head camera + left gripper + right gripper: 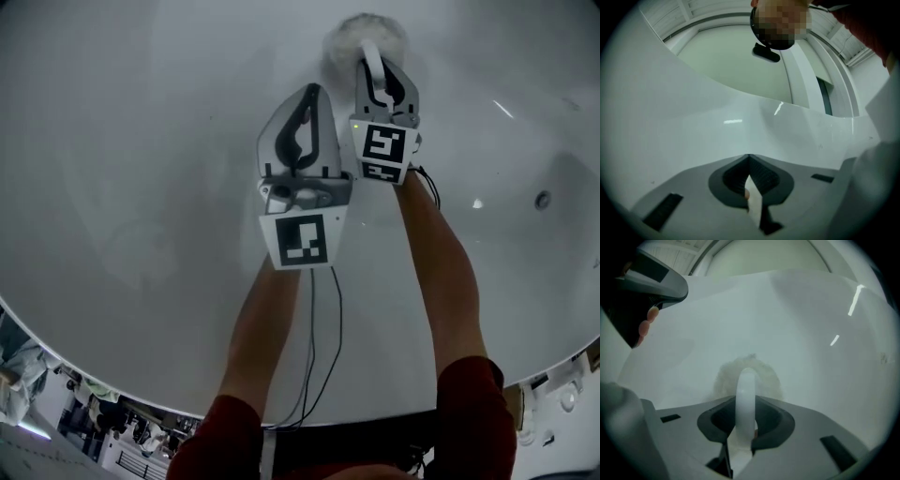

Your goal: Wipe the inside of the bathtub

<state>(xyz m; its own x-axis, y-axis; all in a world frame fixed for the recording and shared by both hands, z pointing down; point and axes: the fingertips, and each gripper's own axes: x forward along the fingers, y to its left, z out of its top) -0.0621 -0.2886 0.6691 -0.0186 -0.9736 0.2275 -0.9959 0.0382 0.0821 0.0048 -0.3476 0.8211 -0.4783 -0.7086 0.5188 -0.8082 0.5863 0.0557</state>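
Right tongs (373,70) are clamping the white loop handle (746,394) of a fluffy scrubber (345,36). Its head is lying straight ahead of them, against the bathtub wall (141,150), upper centre of frame. Left tongs (312,92) are hanging closed together with nothing between, just beside at left.

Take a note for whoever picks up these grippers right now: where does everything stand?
Left gripper: shut, empty, held beside the right one.
Right gripper: shut on the white handle of the fluffy scrubber, whose head seems to touch the bathtub inner surface.
Done: no wipe marks show, so progress cannot be told.
Left: work the scrubber across the inside.
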